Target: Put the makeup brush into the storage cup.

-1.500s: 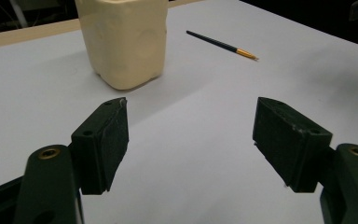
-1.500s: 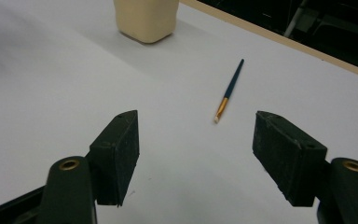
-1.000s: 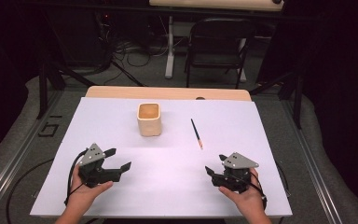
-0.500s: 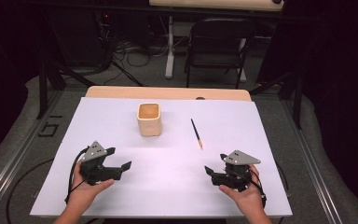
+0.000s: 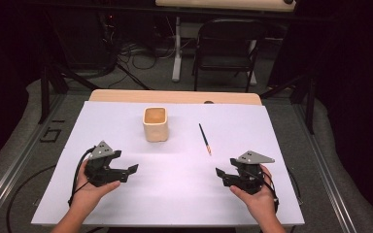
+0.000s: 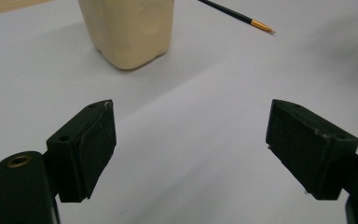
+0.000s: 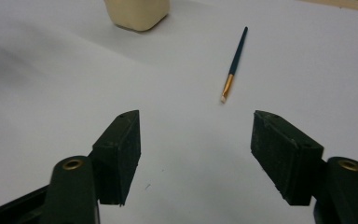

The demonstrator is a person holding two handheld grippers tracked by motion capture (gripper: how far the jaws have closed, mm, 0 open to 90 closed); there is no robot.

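Two tools, jaws apart, empty, low over the white counter (image 5: 126, 121).
Right tool (image 5: 227, 176) faces the thin dark paintbrush (image 5: 204, 139), a likely pickup; left tool (image 5: 126, 174) faces the cream square cup (image 5: 155, 124).

Left gripper view: cup (image 6: 128, 30) cut by the top edge, rim and inside unseen; paintbrush (image 6: 237, 15) cut at the top too, only its ferrule end and tip in frame. Right gripper view: cup (image 7: 137, 13) reduced to its base at the top edge, and the 2 jaw roots run off the bottom. High view: brush bristles (image 5: 210, 153) too small to read, both forearms cut by the bottom edge, tabletop (image 5: 175, 204) near edge partly covered by them.
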